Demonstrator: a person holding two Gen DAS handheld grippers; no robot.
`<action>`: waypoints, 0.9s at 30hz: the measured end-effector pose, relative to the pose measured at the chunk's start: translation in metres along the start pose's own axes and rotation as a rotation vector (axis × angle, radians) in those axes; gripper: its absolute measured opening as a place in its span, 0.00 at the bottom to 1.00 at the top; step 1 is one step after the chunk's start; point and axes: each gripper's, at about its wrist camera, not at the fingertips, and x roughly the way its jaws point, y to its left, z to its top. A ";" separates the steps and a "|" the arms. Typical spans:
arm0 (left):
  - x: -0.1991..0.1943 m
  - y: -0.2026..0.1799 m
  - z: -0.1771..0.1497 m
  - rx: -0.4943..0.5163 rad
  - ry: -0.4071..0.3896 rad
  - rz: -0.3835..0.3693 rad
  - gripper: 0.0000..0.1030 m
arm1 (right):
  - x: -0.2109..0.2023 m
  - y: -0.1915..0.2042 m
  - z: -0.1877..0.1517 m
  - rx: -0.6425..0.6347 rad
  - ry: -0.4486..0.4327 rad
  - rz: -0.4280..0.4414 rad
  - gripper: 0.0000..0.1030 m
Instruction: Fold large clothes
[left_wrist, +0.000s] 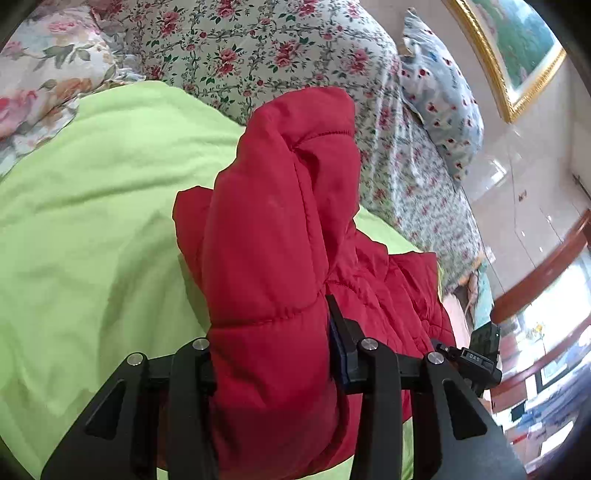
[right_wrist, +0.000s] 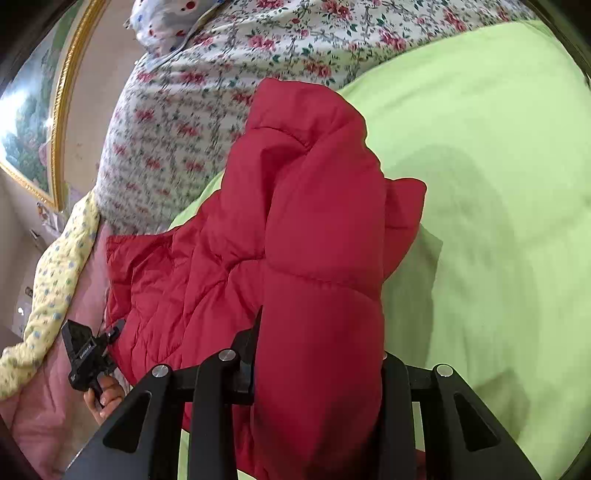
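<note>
- While both ends of red puffer jacket (left_wrist: 280, 229) hang pinched up off green blanket (left_wrist: 92, 221), fold looks mid-way at best — judged from pics only.
- Left gripper (left_wrist: 273, 354): clamped on thick quilted wad of jacket; fabric bulges up betw. the jaws, right-hand pad dark blue & pressed into it.
- Right gripper (right_wrist: 317, 369): likewise clenched on a padded wad; fabric fills the gap, spills over toward 12 o'clock.
- Jacket position, left wrist view: bunched at centre, rest trailing to 4 o'clock onto blanket. Right wrist view: bunched centre, trailing to 8 o'clock.
- Done so far, prob.: two grip points taken, garment raised. No flat neat fold visible yet.
- Left to do, prob.: carry lifted edge over, lay down, smooth, maybe further folds. Can't tell which part of jacket (hem, shoulder, sleeve) each wad is.
- Other gripper peeks in each view: at 4 o'clock in left view, at 8 o'clock in right view w/ a hand (right_wrist: 105, 397) on its handle.
- Around: floral bedding (left_wrist: 258, 48) at 12 o'clock, blue dotted pillow (left_wrist: 439, 96) at 1–2 o'clock, gilt-framed picture (left_wrist: 517, 48) at 2 o'clock.
- Containers: none seen — no basket, box or drawer in either view; nothing to report on contents.
</note>
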 end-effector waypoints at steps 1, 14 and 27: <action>-0.005 0.001 -0.006 -0.003 0.008 -0.002 0.36 | -0.005 -0.001 -0.010 0.003 0.006 0.006 0.32; -0.023 0.007 -0.056 0.013 0.067 0.098 0.37 | -0.033 -0.014 -0.070 0.054 0.014 0.027 0.34; -0.009 0.009 -0.063 0.037 0.052 0.237 0.53 | -0.030 -0.009 -0.071 0.024 0.007 -0.058 0.47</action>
